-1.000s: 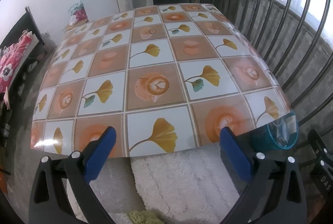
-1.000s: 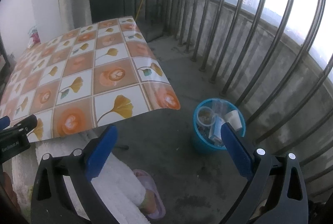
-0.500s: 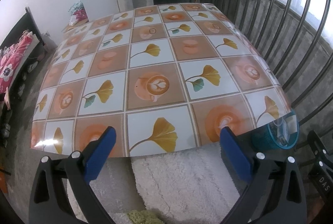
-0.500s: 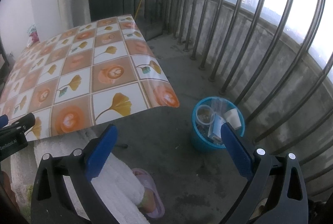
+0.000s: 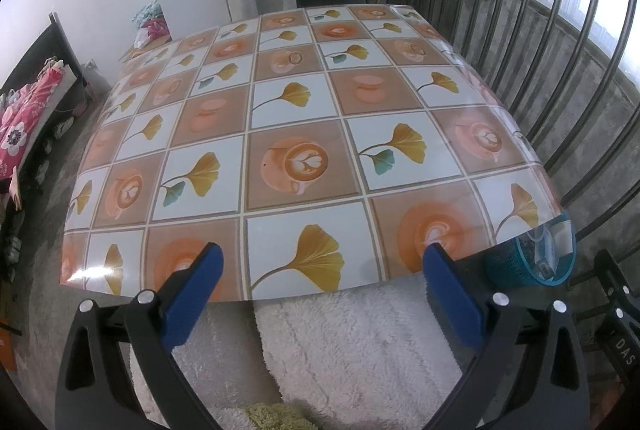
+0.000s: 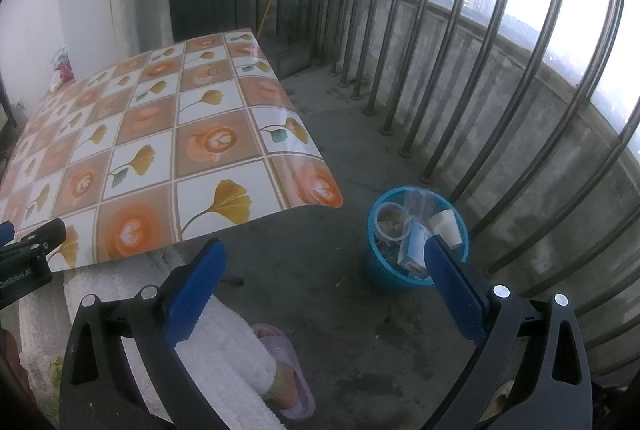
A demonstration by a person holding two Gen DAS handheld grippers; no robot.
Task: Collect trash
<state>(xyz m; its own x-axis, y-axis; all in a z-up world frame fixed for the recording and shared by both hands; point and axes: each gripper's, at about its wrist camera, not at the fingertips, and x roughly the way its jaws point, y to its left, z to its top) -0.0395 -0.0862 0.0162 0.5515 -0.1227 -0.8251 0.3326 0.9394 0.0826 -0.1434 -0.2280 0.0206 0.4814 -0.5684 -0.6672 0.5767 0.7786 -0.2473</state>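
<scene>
Nearest the left wrist camera, the left gripper (image 5: 320, 270) hung released, its blue pads (image 5: 192, 292) spread wide with nothing between them, above white fleecy trousers (image 5: 352, 342) on the person's legs. Just beyond its tips lay the near edge of the counter (image 5: 280, 134), covered in a glossy cloth of ginkgo leaves and coffee cups; no trash showed on its surface in either view.

Close to the right wrist camera, the right gripper (image 6: 322, 258) was likewise released and empty, held over the concrete floor (image 6: 304, 254) off the counter's right corner. Below it a foot in a lilac slipper (image 6: 288, 370) rested on the floor. Beyond the right-hand pad stood the blue bin (image 6: 384, 276), on the floor near the railing and apart from the counter. Inside it were a clear plastic cup (image 6: 390, 222), a white paper cup (image 6: 446, 226) and a blue-and-white carton (image 6: 414, 248). From the left wrist, the bin (image 5: 508, 266) peeked out past the counter's right corner.

Farther off, the metal railing (image 6: 452, 30) curved round the balcony, with hazy towers behind.
</scene>
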